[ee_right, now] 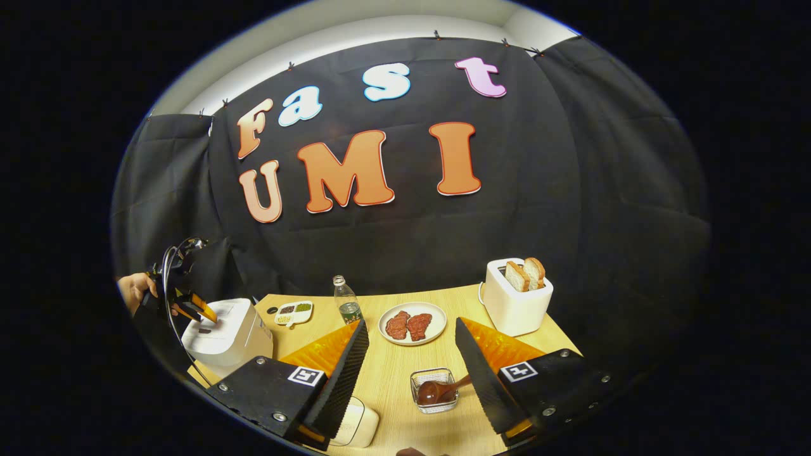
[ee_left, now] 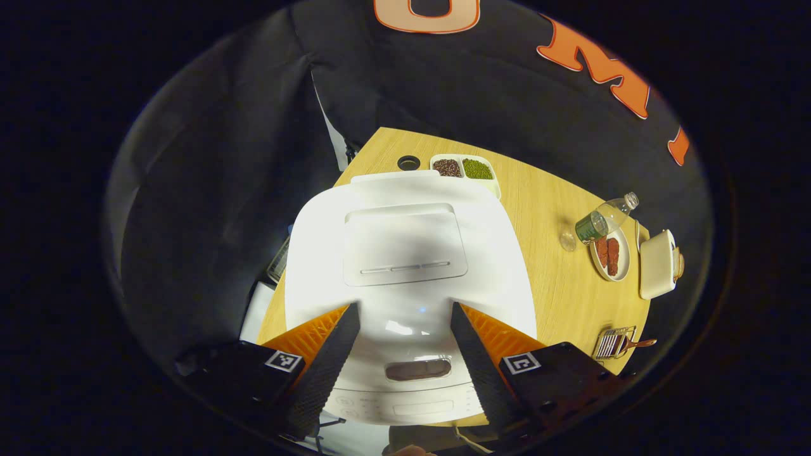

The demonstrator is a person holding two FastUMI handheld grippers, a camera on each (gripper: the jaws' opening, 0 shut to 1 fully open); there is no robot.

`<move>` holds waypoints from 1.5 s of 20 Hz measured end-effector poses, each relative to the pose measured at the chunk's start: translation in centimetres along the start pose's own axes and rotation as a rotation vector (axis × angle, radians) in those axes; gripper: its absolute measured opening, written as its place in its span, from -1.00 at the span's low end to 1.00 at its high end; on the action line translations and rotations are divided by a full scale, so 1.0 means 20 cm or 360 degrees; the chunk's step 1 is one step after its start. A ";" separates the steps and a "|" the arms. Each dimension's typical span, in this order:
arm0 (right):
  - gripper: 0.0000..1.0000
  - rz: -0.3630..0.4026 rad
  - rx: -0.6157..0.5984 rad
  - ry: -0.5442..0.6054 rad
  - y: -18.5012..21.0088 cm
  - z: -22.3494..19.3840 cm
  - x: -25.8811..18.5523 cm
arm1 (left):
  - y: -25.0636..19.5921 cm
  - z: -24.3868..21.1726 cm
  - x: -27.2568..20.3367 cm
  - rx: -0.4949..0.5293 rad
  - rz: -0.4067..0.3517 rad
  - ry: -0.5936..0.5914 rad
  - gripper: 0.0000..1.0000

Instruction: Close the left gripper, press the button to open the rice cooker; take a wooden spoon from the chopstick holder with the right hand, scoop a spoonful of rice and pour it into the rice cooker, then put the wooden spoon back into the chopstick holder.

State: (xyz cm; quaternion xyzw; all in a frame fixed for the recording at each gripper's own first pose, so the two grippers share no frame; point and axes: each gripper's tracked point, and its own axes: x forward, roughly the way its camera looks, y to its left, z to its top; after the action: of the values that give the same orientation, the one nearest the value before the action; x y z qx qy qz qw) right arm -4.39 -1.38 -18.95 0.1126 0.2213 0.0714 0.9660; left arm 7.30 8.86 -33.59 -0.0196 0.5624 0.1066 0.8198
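Left gripper view, left hand-held gripper (ee_left: 405,310) spread above rice cooker (ee_left: 405,253)

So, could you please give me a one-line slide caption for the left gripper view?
Left claw, open, poised above the closed white rice cooker on the wooden table.

At the bottom of each gripper's own view, the left gripper (ee_left: 405,316) and right gripper (ee_right: 412,332) hold their fingers spread wide apart, while a hand (ee_right: 134,290) grips the left gripper at the far left of the right gripper view.
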 end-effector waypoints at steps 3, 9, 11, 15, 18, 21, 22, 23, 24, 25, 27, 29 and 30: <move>0.72 -0.0017 -0.0056 -0.0078 0.03 0.11 0.01 | 0.01 0.19 -0.20 0.0093 0.0064 -0.0393 1.00; 0.72 -0.0005 -0.0125 -0.0317 0.15 0.38 0.00 | -0.19 0.45 -0.88 0.0221 0.0013 -0.1229 1.00; 0.71 0.0008 -0.0156 -0.0391 0.20 0.47 -0.01 | -0.23 0.50 -1.08 0.0239 -0.0028 -0.1431 0.97; 0.71 0.0046 -0.0205 -0.0508 0.32 0.59 -0.05 | -0.33 0.53 -1.42 0.0224 -0.0104 -0.1699 1.00; 0.71 0.0086 -0.0242 -0.0555 0.40 0.63 -0.07 | -0.37 0.53 -1.59 0.0247 -0.0130 -0.1874 0.99; 0.72 0.0104 -0.0255 -0.0561 0.46 0.63 -0.07 | -0.46 0.32 -1.72 0.0293 -0.0161 -0.1977 0.98; 0.72 0.0116 -0.0241 -0.0556 0.48 0.62 -0.07 | -0.48 0.27 -1.73 0.0302 -0.0165 -0.2004 0.97; 0.72 0.0128 -0.0227 -0.0550 0.50 0.61 -0.07 | -0.51 0.23 -1.74 0.0313 -0.0190 -0.2021 1.00; 0.72 0.0145 -0.0215 -0.0552 0.52 0.60 -0.08 | -0.53 0.19 -1.74 0.0331 -0.0220 -0.2040 1.00; 0.72 0.0154 -0.0214 -0.0557 0.53 0.60 -0.08 | -0.54 0.16 -1.74 0.0332 -0.0231 -0.2045 1.00; 0.73 0.0156 -0.0210 -0.0564 0.55 0.58 -0.08 | -0.55 0.11 -1.72 0.0316 -0.0231 -0.2018 1.00; 0.75 0.0151 -0.0197 -0.0567 0.55 0.58 -0.08 | -0.59 0.07 -1.69 0.0328 -0.0243 -0.1989 1.00; 0.76 0.0162 -0.0189 -0.0568 0.56 0.59 -0.08 | -0.59 0.08 -1.69 0.0330 -0.0237 -0.1989 1.00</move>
State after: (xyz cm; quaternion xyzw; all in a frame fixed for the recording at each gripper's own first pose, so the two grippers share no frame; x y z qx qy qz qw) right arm -1.61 6.99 -5.21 0.0773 0.0360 0.1119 0.9901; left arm -0.62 -7.50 -2.65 0.0868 -0.0175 -0.0143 0.9960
